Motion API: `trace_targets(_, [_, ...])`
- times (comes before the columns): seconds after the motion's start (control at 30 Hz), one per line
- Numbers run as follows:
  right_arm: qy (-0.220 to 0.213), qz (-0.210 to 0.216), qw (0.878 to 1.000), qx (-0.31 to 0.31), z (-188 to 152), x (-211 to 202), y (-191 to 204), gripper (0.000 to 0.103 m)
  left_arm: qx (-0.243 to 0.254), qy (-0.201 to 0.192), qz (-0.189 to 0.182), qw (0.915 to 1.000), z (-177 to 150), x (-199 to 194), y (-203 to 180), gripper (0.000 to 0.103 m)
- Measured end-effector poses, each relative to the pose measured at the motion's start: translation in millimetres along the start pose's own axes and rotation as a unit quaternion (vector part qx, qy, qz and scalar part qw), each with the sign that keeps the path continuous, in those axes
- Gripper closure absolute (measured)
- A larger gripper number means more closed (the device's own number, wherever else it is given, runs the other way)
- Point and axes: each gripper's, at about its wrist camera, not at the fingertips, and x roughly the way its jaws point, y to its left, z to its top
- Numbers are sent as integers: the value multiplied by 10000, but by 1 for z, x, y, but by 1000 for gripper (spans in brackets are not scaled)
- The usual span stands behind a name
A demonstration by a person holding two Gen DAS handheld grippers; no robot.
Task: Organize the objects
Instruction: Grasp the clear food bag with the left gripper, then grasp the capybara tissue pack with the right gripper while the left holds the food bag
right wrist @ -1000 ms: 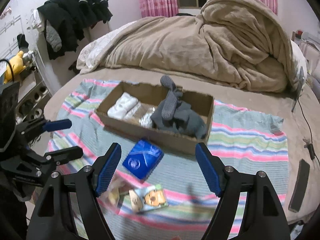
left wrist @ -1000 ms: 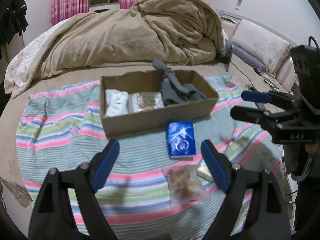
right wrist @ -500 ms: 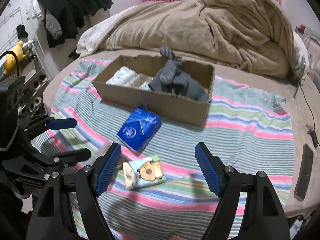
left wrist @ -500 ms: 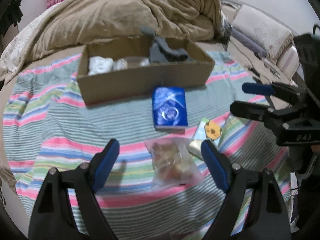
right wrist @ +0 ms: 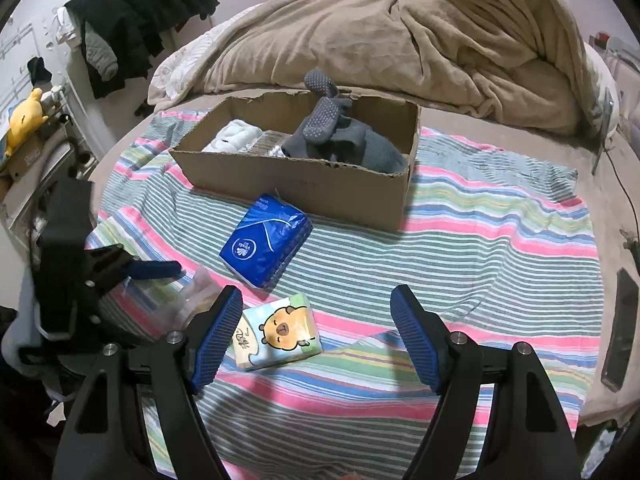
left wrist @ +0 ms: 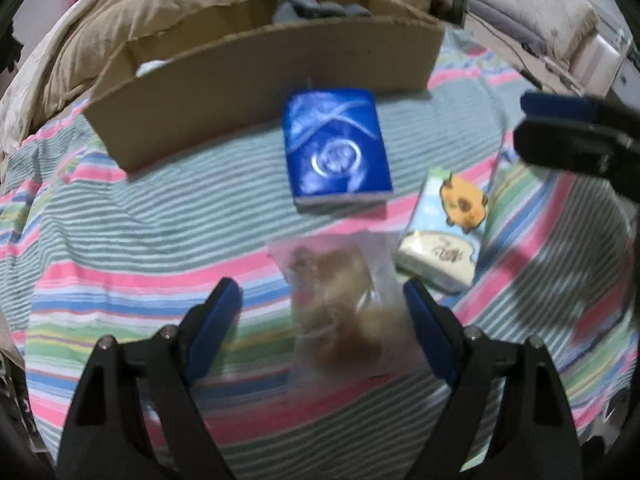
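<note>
Since a second ago the left gripper (left wrist: pixel 322 312) has dropped low and forward over the striped blanket (right wrist: pixel 480 248), so the clear snack bag (left wrist: pixel 340 308) that lay ahead of it now sits between its spread blue fingers, nearer the right one, untouched as far as the blur allows. The cardboard box (right wrist: pixel 312 188), earlier seen from above with its contents showing, now presents mostly its front wall in the left wrist view, with only the gray socks (right wrist: pixel 340 136) poking over the rim. The right gripper (right wrist: pixel 316 320) has also come lower; its jaws are wide apart and empty, and the cartoon tissue pack (right wrist: pixel 280 332) lies just beside its left finger rather than centred between the two. The blue tissue pack (right wrist: pixel 266 240) lies flat on the blanket between the box front and the two smaller packs, close to the box but apart from it. The snack bag and cartoon tissue pack lie near each other, almost touching in the left wrist view. To the right of the cartoon pack the blanket is bare stripes out to its edge, where a dark flat device (right wrist: pixel 620 328) lies on the bed. Behind the box rises the bunched beige comforter (right wrist: pixel 400 40).
</note>
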Motion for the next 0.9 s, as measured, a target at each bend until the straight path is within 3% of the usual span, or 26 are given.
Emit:
trace_targets(0.1, [43,39,10000,-65,0,2,2,24,-48,-81,-90,9999,-1,-1,2,26])
trace_targets(0.17, [111,52,9998,-123,-2,5,4,24,-126,-104,-196,9997,-2,-2,5,40])
trace_targets(0.27, [251,53,9994,-249,-4,13,9,24,-212,-209,-295,9991,-5,-6,8,49])
trace_targets(0.63, [1052,-10,9909,-843,-11,50,33,24,-507,-520,-711,9948,-12,-28,24,54])
trace_targets(0.9, [1412,-17,9846,-1029,-12,65,43,24,-626,-762,-746,9923,-18,-52,36,54])
